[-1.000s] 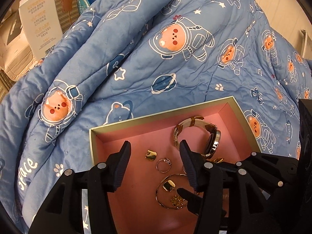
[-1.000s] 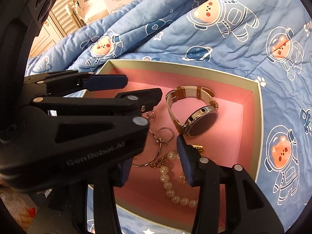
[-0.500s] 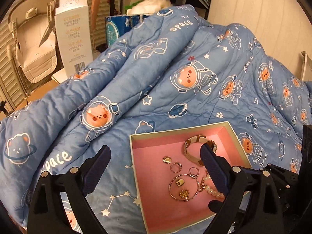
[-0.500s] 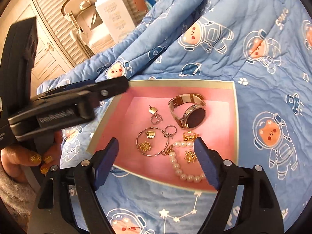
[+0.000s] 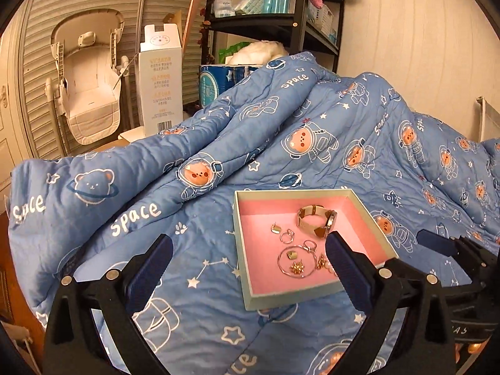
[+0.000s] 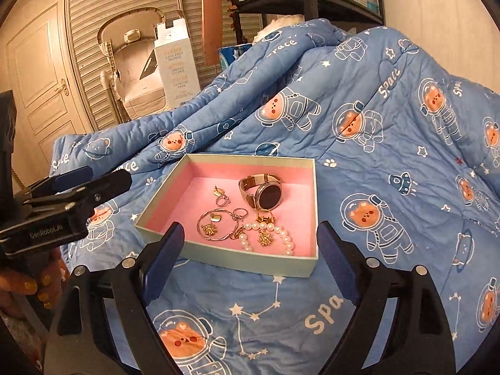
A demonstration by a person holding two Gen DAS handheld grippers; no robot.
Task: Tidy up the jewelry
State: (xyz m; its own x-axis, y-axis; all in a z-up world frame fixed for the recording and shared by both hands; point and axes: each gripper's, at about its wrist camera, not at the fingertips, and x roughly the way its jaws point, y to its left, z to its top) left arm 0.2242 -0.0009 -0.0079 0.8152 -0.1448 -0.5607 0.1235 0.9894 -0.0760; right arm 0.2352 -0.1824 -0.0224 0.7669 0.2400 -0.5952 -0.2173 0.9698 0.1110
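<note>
Both sets of fingers just opened wide, empty: left gripper (image 5: 248,265), right gripper (image 6: 250,254). Retreated from tray (image 6: 250,261); best withdrawn without disturbing watch (image 6: 264,192).

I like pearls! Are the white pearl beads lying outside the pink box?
No, the pearl beads lie inside the pink box, near its front wall.

A shallow box (image 6: 175,184) with pale green walls and a pink lining is sitting open on the bedding. Inside it, a watch (image 6: 264,192) is lying on its side toward 12 o'clock, a pearl bracelet (image 6: 282,234) is curling at 5 o'clock, a thin bangle (image 6: 215,226) is lying at 7 o'clock, and small gold earrings and rings are lying scattered between them.
</note>
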